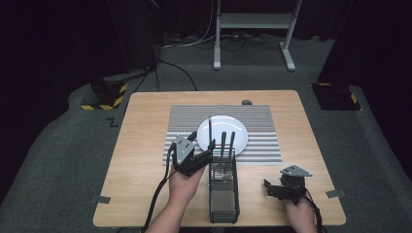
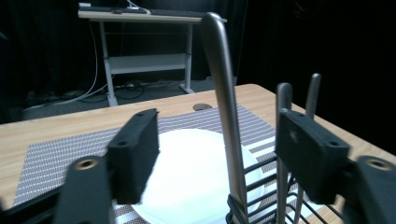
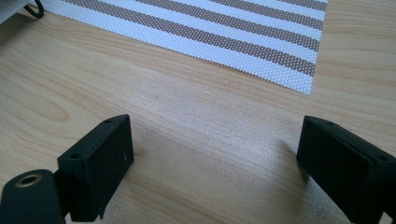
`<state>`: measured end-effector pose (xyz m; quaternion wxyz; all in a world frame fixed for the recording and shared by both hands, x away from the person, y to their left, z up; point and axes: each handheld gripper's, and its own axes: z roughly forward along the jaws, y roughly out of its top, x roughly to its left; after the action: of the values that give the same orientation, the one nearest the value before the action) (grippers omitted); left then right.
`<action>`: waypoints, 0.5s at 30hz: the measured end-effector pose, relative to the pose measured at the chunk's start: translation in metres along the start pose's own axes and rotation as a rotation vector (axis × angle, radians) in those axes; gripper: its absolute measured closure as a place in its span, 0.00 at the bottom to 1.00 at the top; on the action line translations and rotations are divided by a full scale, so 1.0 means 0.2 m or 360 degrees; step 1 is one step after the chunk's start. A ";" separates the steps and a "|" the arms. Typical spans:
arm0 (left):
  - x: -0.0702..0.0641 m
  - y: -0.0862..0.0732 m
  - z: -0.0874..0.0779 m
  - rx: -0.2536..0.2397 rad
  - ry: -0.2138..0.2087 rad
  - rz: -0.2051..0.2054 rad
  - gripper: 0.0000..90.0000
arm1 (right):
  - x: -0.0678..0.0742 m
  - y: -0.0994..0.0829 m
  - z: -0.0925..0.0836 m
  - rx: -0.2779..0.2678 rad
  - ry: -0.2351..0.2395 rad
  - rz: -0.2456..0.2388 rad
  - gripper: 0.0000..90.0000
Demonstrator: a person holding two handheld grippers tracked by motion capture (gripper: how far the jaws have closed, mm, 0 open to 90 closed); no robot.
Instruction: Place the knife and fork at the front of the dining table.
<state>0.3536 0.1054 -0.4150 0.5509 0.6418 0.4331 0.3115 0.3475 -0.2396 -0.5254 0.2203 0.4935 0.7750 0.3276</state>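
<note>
1. My left gripper (image 2: 217,154) gapes wide around a smooth, round-tipped metal handle (image 2: 224,102) standing in the black wire caddy (image 1: 223,191); its lower end is hidden.
2. Glossy white plate (image 1: 233,127) lies on the striped woven mat (image 1: 184,119).
3. My right gripper (image 3: 212,154) spreads wide over bare wood-grain table (image 3: 196,107).

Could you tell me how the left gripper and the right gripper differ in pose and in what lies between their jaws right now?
The black left gripper is raised at the black wire utensil basket, while the black right gripper sits low over the bare wooden table. The left gripper's jaws bracket a tall metal utensil handle without gripping it; the right gripper's jaws have nothing but tabletop between them. Both stand open.
</note>
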 end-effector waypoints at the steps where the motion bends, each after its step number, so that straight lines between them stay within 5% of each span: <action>1: 0.00 0.00 0.00 0.0000 0.0000 0.0000 0.41 | 0.00 0.00 0.00 0.0000 0.0000 0.0000 0.12; 15: -0.05 -0.01 0.05 -0.0006 0.0036 0.0000 0.60 | 0.00 0.00 0.00 0.0002 0.0003 0.0001 0.11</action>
<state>0.3574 0.0930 -0.4179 0.5472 0.6372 0.4387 0.3195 0.3477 -0.2393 -0.5254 0.2192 0.4937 0.7752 0.3275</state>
